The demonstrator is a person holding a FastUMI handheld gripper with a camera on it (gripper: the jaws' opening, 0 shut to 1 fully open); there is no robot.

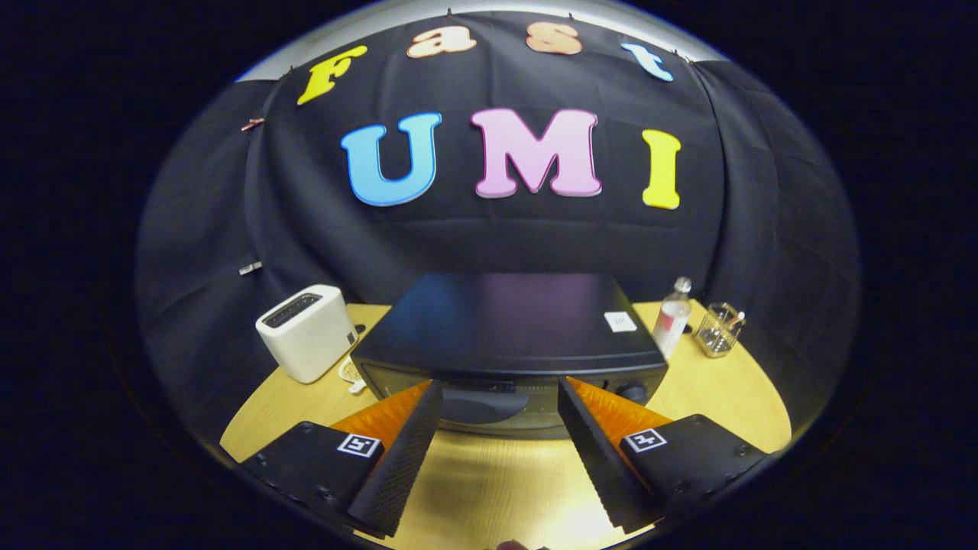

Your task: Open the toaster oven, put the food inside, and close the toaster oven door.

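Black, ridged pads with orange backing on the tool [500, 393], spread wide apart and holding nothing; bare desk [504, 473] showing in the gap. Fingertips [432, 393] level with the front of the toaster oven [508, 340], just short of it or perhaps brushing it, contact impossible to judge. Standing dead ahead, black and boxy, with a flat glossy top and a small white sticker near its far right corner. Door shut, its dark handle [485, 397] lying across the front between the two fingertips. Round knob [633, 392] on the front at the right, just beside the right finger. Light wooden desk under everything. White toaster [307, 332] well off to the left of the oven, slots on top, with a small pale item [353, 374] lying on the desk between toaster and oven, too small to identify. Clear bottle [671, 319] with a pale cap standing just beside the oven's right rear corner, and a clear glass [718, 330] holding something thin a little further right.
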